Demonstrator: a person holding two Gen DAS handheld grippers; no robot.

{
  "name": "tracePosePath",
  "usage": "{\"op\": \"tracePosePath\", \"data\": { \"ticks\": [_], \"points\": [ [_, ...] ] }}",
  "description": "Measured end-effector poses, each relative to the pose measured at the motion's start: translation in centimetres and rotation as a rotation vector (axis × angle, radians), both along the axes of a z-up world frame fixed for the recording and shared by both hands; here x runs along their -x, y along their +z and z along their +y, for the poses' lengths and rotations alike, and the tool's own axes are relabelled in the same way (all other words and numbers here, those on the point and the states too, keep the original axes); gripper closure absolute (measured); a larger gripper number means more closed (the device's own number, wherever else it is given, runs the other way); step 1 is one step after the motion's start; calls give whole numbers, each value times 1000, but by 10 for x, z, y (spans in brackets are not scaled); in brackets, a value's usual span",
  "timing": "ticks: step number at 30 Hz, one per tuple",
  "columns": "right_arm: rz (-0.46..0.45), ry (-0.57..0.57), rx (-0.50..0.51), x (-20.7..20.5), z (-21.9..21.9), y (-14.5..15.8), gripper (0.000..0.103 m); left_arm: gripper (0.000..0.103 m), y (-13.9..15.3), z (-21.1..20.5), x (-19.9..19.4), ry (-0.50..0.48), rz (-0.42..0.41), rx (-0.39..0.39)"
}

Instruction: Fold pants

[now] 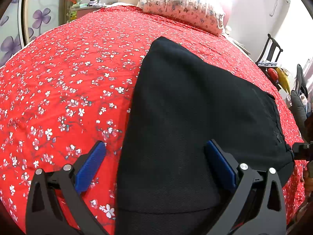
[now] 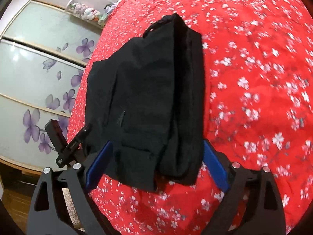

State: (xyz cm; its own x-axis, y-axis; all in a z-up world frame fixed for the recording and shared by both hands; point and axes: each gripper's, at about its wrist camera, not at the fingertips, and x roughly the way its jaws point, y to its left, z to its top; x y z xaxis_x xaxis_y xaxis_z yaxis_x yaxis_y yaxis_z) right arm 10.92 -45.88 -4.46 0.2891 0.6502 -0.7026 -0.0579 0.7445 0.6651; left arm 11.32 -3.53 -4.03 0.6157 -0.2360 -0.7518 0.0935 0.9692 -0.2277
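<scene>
Black pants (image 1: 185, 107) lie folded on the red flowered bedspread (image 1: 68, 88). In the left wrist view my left gripper (image 1: 156, 164) is open, its blue pads astride the pants' left edge just above the cloth. In the right wrist view the pants (image 2: 148, 98) form a thick folded bundle. My right gripper (image 2: 158, 162) is open, with both blue pads flanking the near end of the bundle. The other gripper (image 2: 74, 146) shows at the bundle's left edge; in the left wrist view the right gripper's tip (image 1: 301, 150) shows at the pants' right edge.
A flowered pillow (image 1: 182, 7) lies at the head of the bed. A wardrobe with purple flower doors (image 2: 39, 78) stands beside the bed. A dark chair with clothes (image 1: 273, 58) stands at the right. The bedspread (image 2: 254, 98) stretches wide around the pants.
</scene>
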Motion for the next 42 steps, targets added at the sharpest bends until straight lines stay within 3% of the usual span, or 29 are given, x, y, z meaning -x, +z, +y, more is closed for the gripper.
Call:
{"op": "tracePosePath", "data": {
  "ticks": [3, 9, 14, 19, 22, 23, 24, 27, 31, 34, 39, 42],
  "points": [
    [-6, -10, 8, -1, 3, 8, 10, 2, 0, -1, 0, 0, 0, 2],
    [-142, 47, 104, 14, 34, 48, 9, 2, 2, -1, 0, 5, 4, 12],
    [-21, -19, 44, -6, 13, 18, 10, 2, 2, 2, 0, 4, 4, 12],
    [-6, -84, -72, -14, 0, -3, 13, 2, 2, 2, 0, 4, 4, 12],
    [-29, -102, -109, -18, -1, -10, 24, 2, 2, 2, 0, 4, 4, 12],
    [-40, -106, -105, -18, -1, -9, 35, 2, 1, 2, 0, 4, 4, 12],
    [-52, -108, -89, -15, 1, -7, 44, 2, 1, 1, 0, 4, 4, 13],
    [-169, -79, 8, -2, 11, 11, 55, 2, 2, 3, 0, 3, 5, 17],
    [-227, -64, 89, -2, 22, 19, 55, 2, 2, 4, 1, 5, 4, 17],
    [-226, -100, 66, -3, 22, 17, 58, 2, 3, 4, 1, 5, 2, 16],
    [-491, -11, 303, 34, 67, 52, 63, 3, 21, 14, 14, 10, -47, 79],
    [-543, 6, 363, 41, 75, 54, 63, 2, 44, 28, 20, 27, -106, 147]
  ]
}}
